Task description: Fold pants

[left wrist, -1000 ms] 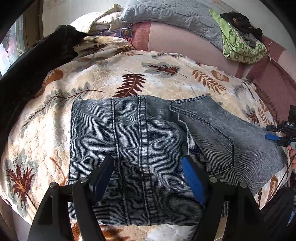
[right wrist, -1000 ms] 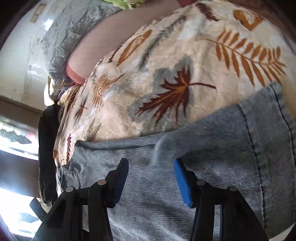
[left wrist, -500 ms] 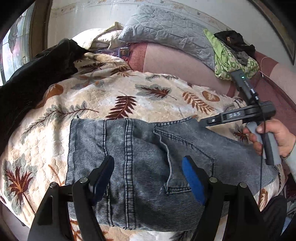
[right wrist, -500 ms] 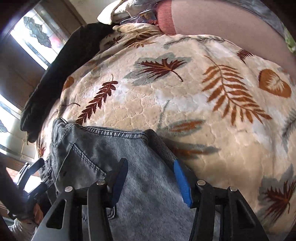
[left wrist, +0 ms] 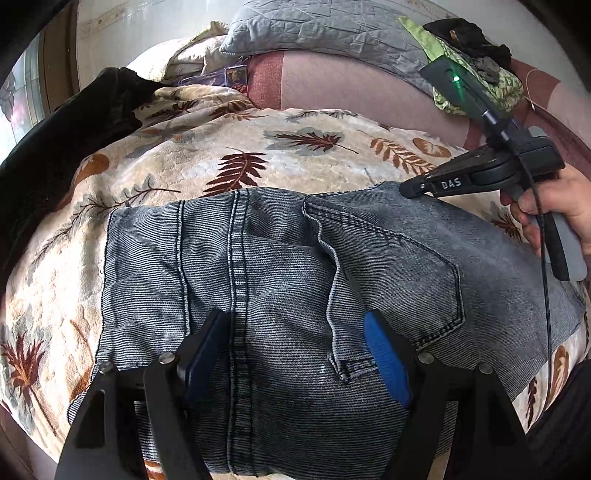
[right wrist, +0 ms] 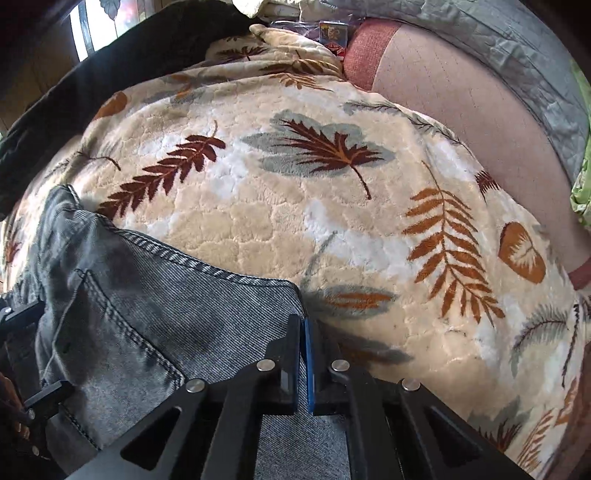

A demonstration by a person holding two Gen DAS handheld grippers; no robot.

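Grey-blue denim pants (left wrist: 280, 280) lie folded on a leaf-print blanket, back pocket up. My left gripper (left wrist: 295, 354) hovers low over their near part, open, its blue pads (left wrist: 388, 365) wide apart and the centre seam between them. My right gripper (right wrist: 304, 328) is shut, its pads pinching the far corner of the pants (right wrist: 177, 314) at the stitched waistband edge. In the left wrist view the right gripper (left wrist: 408, 190) is at the pants' far right edge, held by a hand (left wrist: 554, 210).
The cream leaf blanket (right wrist: 295, 221) covers a bed. A black garment (left wrist: 55, 147) lies along the left side. A grey pillow (left wrist: 325, 33) and a green cloth pile (left wrist: 480, 88) rest on the pink headboard cushion (left wrist: 351, 85) at the back.
The right gripper has swung across to the pants' far edge and rolled, and its jaws have gone from apart to closed on the waistband corner. The left gripper has stayed open, shifting slightly.
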